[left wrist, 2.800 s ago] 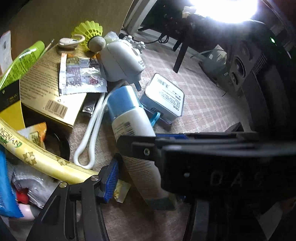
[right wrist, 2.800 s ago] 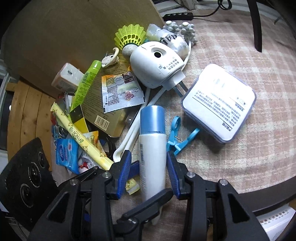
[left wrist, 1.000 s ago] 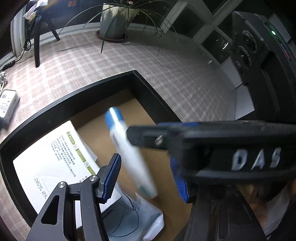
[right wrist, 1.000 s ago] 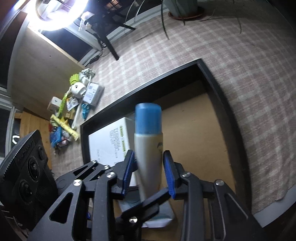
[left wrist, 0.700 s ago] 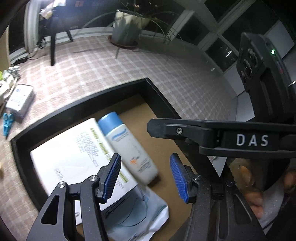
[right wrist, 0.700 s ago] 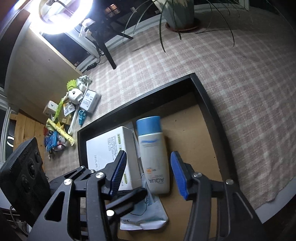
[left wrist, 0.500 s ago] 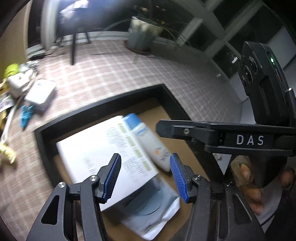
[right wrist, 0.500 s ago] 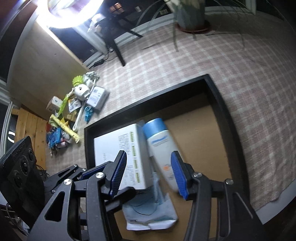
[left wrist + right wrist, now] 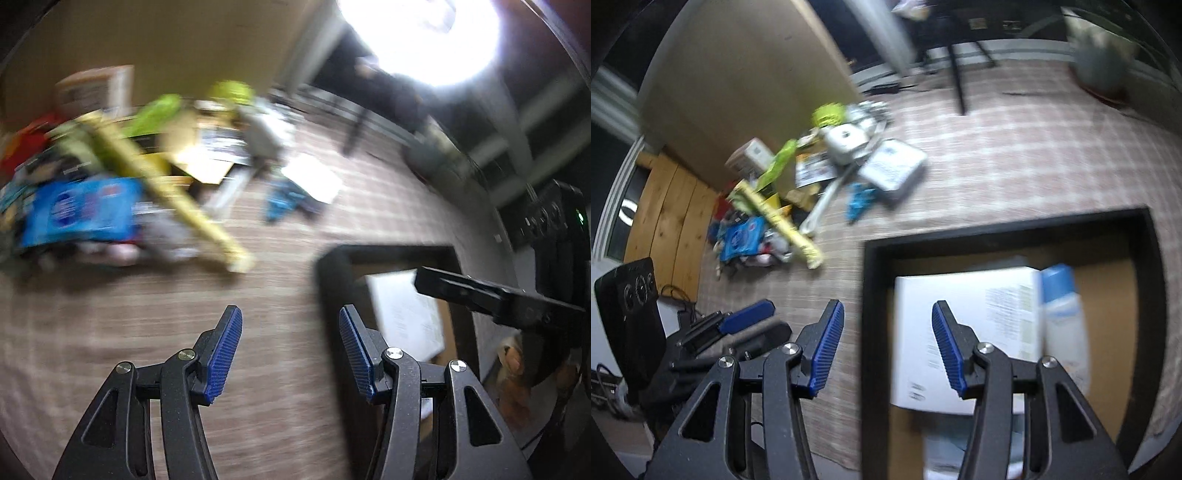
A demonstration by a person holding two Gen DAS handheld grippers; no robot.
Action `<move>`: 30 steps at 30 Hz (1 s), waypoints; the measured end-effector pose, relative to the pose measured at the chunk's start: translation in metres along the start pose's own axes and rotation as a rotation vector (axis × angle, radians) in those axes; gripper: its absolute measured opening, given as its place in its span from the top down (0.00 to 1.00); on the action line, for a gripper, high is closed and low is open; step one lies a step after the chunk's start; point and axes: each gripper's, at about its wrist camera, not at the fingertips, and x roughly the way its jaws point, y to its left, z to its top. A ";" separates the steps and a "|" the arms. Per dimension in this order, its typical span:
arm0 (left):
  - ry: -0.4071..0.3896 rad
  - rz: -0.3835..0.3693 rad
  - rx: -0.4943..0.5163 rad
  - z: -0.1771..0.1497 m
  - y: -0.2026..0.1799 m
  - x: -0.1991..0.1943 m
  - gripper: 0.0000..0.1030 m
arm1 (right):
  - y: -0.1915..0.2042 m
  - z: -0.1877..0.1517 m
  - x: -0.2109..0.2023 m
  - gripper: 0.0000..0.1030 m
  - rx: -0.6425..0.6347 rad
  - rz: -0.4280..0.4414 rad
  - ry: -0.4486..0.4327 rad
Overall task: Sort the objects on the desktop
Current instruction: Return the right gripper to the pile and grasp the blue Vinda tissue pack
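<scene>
The white bottle with a blue cap [image 9: 1063, 314] lies in the black tray [image 9: 875, 295] beside a white box [image 9: 964, 332]. My right gripper [image 9: 888, 349] is open and empty above the tray's left rim. My left gripper [image 9: 290, 354] is open and empty over the checked cloth, left of the tray [image 9: 332, 280]. The blurred pile of loose objects lies beyond: a yellow tube [image 9: 177, 199], a blue packet [image 9: 81, 210], a blue clip [image 9: 858, 203], a white flat box [image 9: 892, 168] and a white device [image 9: 846, 142].
A brown board [image 9: 746, 81] stands behind the pile. A wooden floor [image 9: 665, 214] lies at the left. A potted plant [image 9: 1104, 70] stands at the far right. A bright ring light [image 9: 424, 33] glares at the top. Both views are motion-blurred.
The right gripper let go of the bottle, which now lies in the tray. Both grippers have swung left, away from the tray and toward the pile.
</scene>
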 end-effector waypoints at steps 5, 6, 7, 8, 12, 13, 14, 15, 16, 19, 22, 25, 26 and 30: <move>-0.042 0.051 -0.133 0.002 0.068 -0.020 0.50 | 0.062 0.019 0.033 0.52 -0.123 0.043 0.043; -0.048 0.054 -0.157 0.003 0.078 -0.021 0.50 | 0.074 0.024 0.040 0.52 -0.151 0.052 0.054; -0.055 0.056 -0.185 0.002 0.090 -0.024 0.50 | 0.087 0.029 0.048 0.52 -0.181 0.063 0.067; -0.061 0.057 -0.207 0.002 0.100 -0.028 0.50 | 0.098 0.033 0.055 0.52 -0.205 0.072 0.078; -0.073 0.056 -0.270 0.002 0.126 -0.028 0.50 | 0.145 0.056 0.088 0.52 -0.298 0.090 0.127; -0.076 0.056 -0.283 0.002 0.131 -0.027 0.50 | 0.159 0.062 0.098 0.51 -0.323 0.090 0.141; -0.077 0.053 -0.292 0.002 0.135 -0.026 0.50 | 0.169 0.067 0.106 0.49 -0.346 0.090 0.153; -0.078 0.052 -0.302 0.003 0.139 -0.025 0.50 | 0.179 0.072 0.114 0.48 -0.368 0.091 0.165; -0.079 0.052 -0.313 0.004 0.143 -0.023 0.50 | 0.191 0.076 0.124 0.48 -0.390 0.093 0.179; -0.083 0.045 -0.338 0.008 0.151 -0.017 0.50 | 0.218 0.085 0.151 0.48 -0.442 0.086 0.216; -0.085 0.031 -0.362 0.012 0.156 -0.010 0.50 | 0.240 0.091 0.177 0.47 -0.505 0.073 0.254; -0.080 0.021 -0.376 0.018 0.159 -0.001 0.50 | 0.250 0.099 0.199 0.47 -0.515 0.077 0.287; -0.078 0.020 -0.380 0.019 0.159 0.002 0.50 | 0.252 0.101 0.204 0.47 -0.515 0.078 0.294; -0.074 0.010 -0.400 0.024 0.162 0.010 0.50 | 0.255 0.106 0.221 0.48 -0.521 0.087 0.324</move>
